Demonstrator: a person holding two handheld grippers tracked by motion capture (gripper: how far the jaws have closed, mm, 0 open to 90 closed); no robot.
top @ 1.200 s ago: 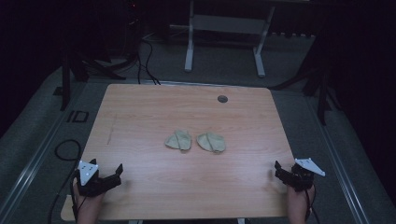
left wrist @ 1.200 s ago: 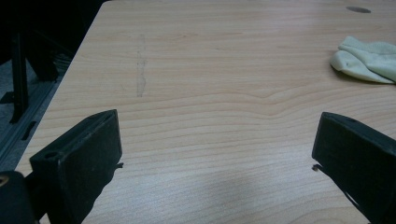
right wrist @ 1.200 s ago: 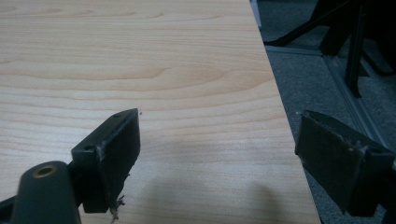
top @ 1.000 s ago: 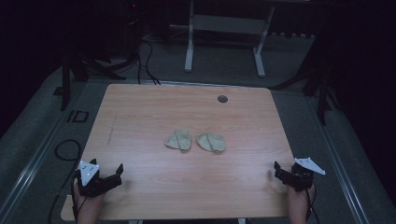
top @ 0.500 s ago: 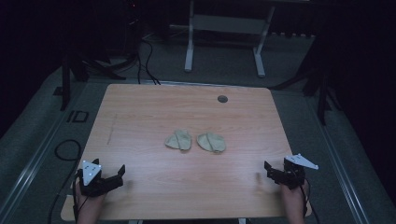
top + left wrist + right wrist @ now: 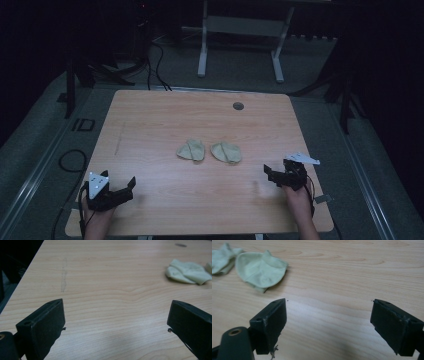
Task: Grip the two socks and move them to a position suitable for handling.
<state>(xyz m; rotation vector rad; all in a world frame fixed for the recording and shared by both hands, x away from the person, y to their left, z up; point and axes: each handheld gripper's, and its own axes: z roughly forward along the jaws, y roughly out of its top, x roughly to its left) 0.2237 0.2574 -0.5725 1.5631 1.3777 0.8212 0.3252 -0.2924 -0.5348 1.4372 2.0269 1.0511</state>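
Looking like nothing is started yet: the two pale green socks, left sock (image 6: pixel 191 150) and right sock (image 6: pixel 226 152), are lying side by side mid-table, untouched. Right gripper (image 6: pixel 274 175) is sitting nearer to them, left gripper (image 6: pixel 127 187) is waiting at the near corner, both with jaws spread wide and empty. Nothing is blocking the way on the table (image 6: pixel 150 120); a small dark grommet (image 6: pixel 238 106) is sitting far back.

The room is dim, with only the surface (image 6: pixel 165 125) lit (from overhead). Soft shadows lie under each tool. Close views blur slightly at their far edges.
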